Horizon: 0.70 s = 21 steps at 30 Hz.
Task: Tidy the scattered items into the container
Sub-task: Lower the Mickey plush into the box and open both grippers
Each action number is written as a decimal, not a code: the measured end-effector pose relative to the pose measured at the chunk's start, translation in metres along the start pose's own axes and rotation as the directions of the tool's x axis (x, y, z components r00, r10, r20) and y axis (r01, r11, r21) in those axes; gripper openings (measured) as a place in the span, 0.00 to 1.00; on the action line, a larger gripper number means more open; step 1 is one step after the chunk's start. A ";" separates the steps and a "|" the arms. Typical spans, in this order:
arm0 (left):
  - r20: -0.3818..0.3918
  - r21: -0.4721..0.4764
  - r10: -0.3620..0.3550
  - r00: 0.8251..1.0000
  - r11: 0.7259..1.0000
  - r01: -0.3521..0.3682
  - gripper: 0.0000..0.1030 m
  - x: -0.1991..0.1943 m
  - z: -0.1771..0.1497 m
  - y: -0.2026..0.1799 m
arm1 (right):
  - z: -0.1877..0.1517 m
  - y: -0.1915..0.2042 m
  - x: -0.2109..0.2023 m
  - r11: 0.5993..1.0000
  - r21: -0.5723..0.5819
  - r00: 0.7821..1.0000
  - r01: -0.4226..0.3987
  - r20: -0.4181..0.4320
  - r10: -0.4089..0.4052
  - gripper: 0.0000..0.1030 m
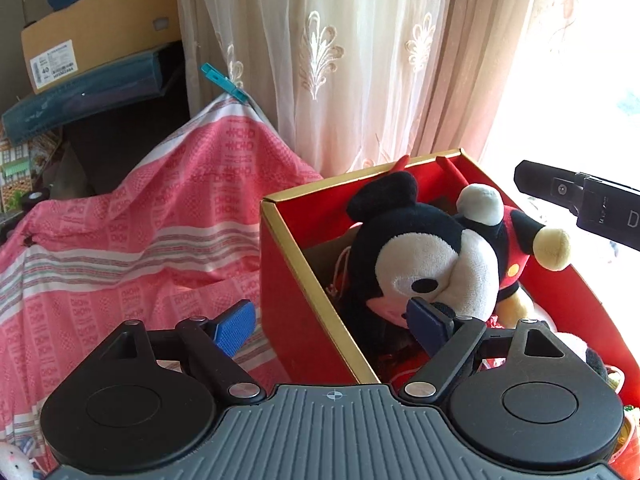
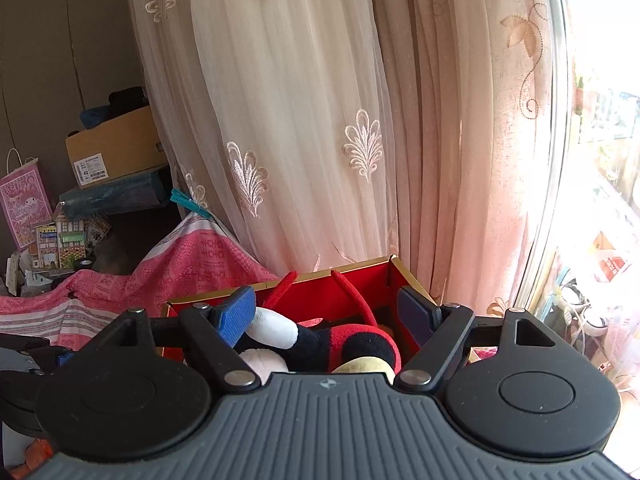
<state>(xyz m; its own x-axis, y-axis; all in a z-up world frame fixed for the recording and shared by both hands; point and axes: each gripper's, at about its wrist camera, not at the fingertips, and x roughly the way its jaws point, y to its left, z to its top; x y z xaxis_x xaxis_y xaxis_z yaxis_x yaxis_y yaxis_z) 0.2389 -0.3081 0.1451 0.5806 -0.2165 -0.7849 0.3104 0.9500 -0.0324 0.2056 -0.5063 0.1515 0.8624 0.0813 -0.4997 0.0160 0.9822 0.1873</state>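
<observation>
A mouse plush (image 1: 432, 256) in black, white and red lies head-down in the red box (image 1: 296, 300) with a gold rim, over other small items. My left gripper (image 1: 330, 326) is open and straddles the box's left wall. Its left pad hangs over the pink cloth and its right pad sits inside, close to the plush's snout. My right gripper (image 2: 327, 316) is open above the plush (image 2: 320, 340), whose white hand and red trousers show between the fingers, with the box (image 2: 360, 288) behind. A black piece (image 1: 576, 200) of the right tool shows at the right edge of the left wrist view.
A pink patterned cloth (image 1: 140, 240) covers the surface left of the box, pinned by a teal clothespin (image 1: 224, 82). Cream curtains (image 2: 320, 120) hang right behind the box, with a bright window (image 2: 600, 160) to the right. A cardboard box (image 1: 96, 32) on a teal crate stands far left.
</observation>
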 end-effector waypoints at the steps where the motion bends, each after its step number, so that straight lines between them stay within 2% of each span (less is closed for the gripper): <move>1: 0.003 0.003 -0.004 1.000 1.000 0.004 0.88 -0.003 -0.001 0.001 | -0.001 0.002 -0.001 1.000 0.000 1.000 0.000 0.001 0.000 0.79; 9: 0.031 0.019 -0.026 0.999 1.000 0.025 0.91 -0.032 -0.020 0.019 | -0.013 0.027 -0.014 1.000 -0.020 1.000 -0.024 0.011 0.024 0.80; 21: 0.027 0.026 0.032 0.999 0.999 -0.033 0.91 -0.057 -0.060 0.064 | -0.029 0.084 -0.039 0.993 -0.053 0.995 -0.105 -0.005 0.105 0.82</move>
<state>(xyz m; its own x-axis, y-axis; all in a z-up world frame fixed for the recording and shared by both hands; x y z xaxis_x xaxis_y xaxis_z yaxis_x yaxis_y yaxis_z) 0.1798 -0.2215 0.1506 0.6107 -0.1917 -0.7683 0.3106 0.9505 0.0097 0.1592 -0.4218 0.1624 0.8569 0.1844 -0.4814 -0.1012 0.9758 0.1937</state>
